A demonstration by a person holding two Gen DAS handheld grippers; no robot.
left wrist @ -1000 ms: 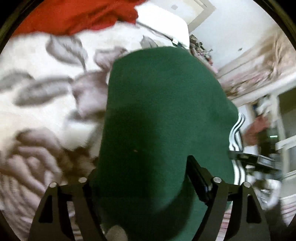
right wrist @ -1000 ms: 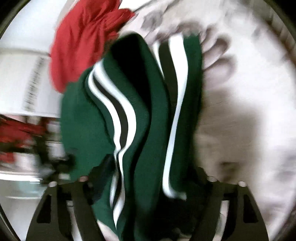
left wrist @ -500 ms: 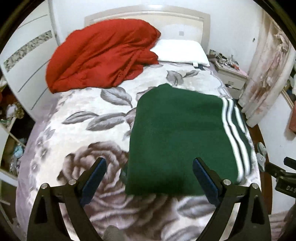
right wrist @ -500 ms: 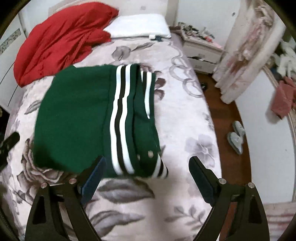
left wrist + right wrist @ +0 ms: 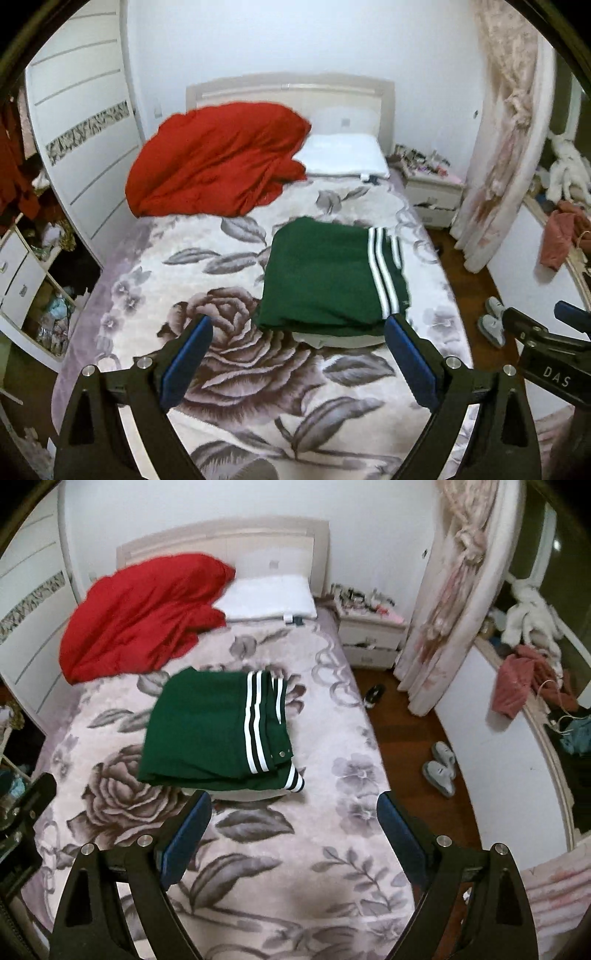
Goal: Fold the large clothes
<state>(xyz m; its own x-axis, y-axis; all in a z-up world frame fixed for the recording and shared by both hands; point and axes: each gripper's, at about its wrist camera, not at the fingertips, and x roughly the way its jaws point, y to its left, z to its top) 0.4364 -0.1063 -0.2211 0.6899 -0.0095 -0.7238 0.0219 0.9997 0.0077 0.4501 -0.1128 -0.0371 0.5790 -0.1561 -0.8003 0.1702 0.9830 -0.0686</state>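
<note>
Change since a second ago: both grippers, then down in the green cloth with it filling each view, have drawn back and up, so the whole bed now shows; their jaws have also spread wider.
Landmark: the bed (image 5: 140, 295), covered by a pale blanket printed with grey roses and leaves.
Task's thing: a green garment (image 5: 325, 277) with white stripes along one side, folded into a flat rectangle; it lies on the bed's right half about midway along its length, apart from everything else on the bed.
Fold quality: edges look roughly square in the right wrist view (image 5: 210, 731); a striped cuff pokes out at the near right corner and a pale layer shows under the near edge.
Left gripper (image 5: 298, 363): fingers spread wide, nothing between them, hovering over the foot of the bed, well short of the garment.
Right gripper (image 5: 293, 834): fingers likewise spread wide and empty, above the foot of the bed on the garment's near side.
Other things on the bed: a crumpled red cloth (image 5: 218, 158) piled at the head on the left, and a white pillow (image 5: 343, 155) beside it against the headboard.
Done, as judged: the green garment looks fully folded and let go.
Left, as judged: perhaps tucking in the stray cuff; whether the red cloth is also to be folded cannot be told.
</note>
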